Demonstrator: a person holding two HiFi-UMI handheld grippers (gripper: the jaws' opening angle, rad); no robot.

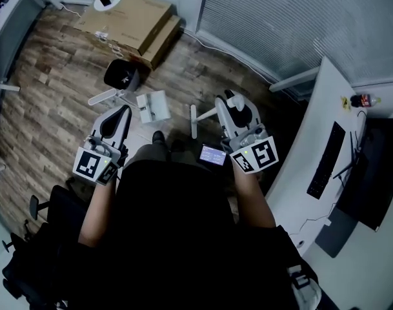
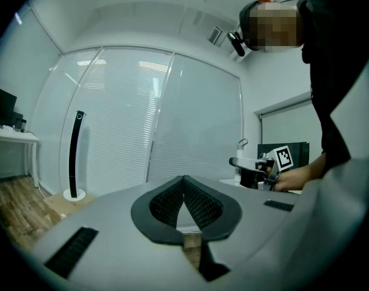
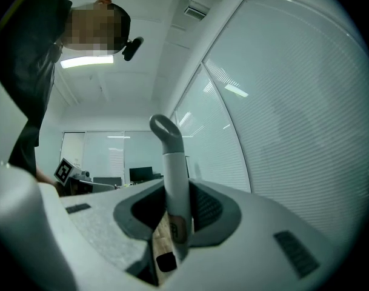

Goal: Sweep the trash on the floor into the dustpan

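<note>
Room — wooden floor [image 1: 48, 76], cardboard boxes [image 1: 135, 18], white worktop [image 1: 325, 102] at right | left gripper [image 1: 123, 113] fingers pressed together, empty | white handle [image 3: 175, 174] clamped by right gripper [image 1: 230, 101] fingers — its loop shown only in the right gripper view

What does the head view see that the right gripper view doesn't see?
Only the head view: the brown cardboard boxes and the black dustpan on the floor. Only the right gripper view: the bright ceiling light strip. Both: the right gripper closed on the white plastic handle, and the left gripper.
</note>
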